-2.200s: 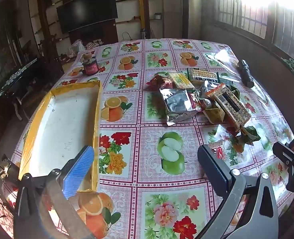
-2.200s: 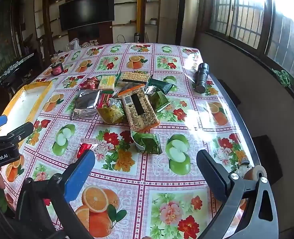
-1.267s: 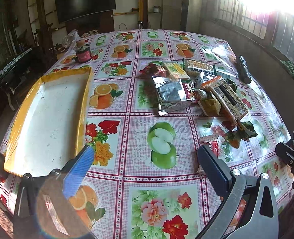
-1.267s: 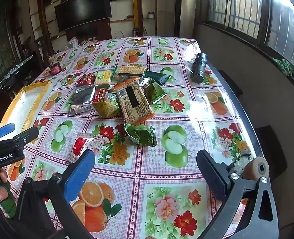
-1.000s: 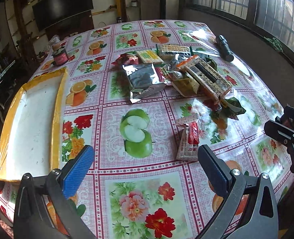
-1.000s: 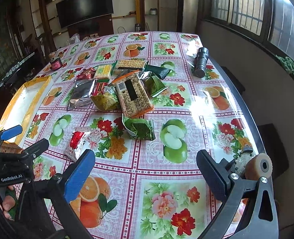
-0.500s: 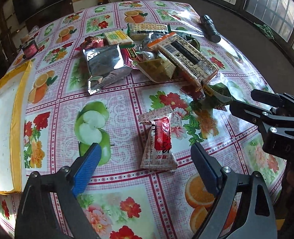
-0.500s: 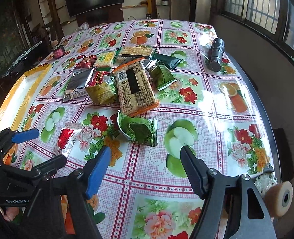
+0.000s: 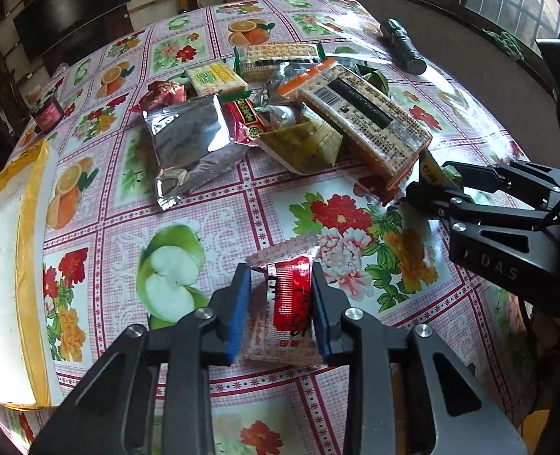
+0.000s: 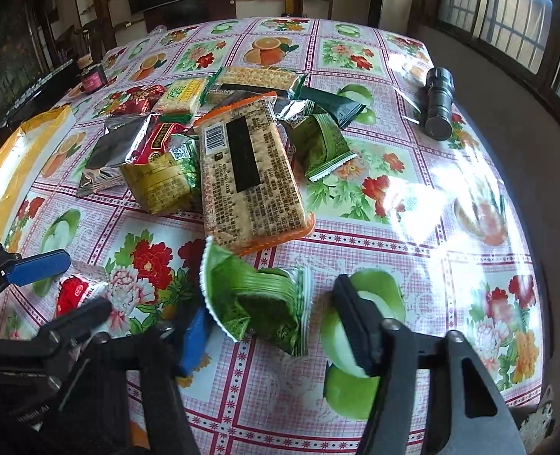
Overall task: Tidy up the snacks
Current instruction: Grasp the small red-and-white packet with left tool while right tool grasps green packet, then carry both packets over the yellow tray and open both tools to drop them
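A small red and white snack packet [image 9: 289, 303] lies on the flowered tablecloth. My left gripper [image 9: 280, 269] has its closing jaws around the packet, and both blue pads [image 9: 238, 303] press its sides. The right wrist view shows that same packet [image 10: 71, 292] inside the left gripper [image 10: 86, 282]. A crumpled green packet [image 10: 257, 303] lies between the closing jaws of my right gripper [image 10: 272, 303]. Its blue pad [image 10: 194, 335] is at the packet's left edge. The black finger [image 10: 356, 326] still stands apart from it.
A heap of snacks lies beyond: a large cracker pack [image 10: 246, 170], a silver bag [image 9: 192, 140], and several small packets. A yellow-rimmed white tray [image 9: 33, 265] sits at the left. A black flashlight [image 10: 437, 102] and a small dark jar [image 9: 46, 115] stand further off.
Both grippers came down and forward toward the table and their jaws narrowed. The left closed around the red and white packet; the right now straddles the green packet.
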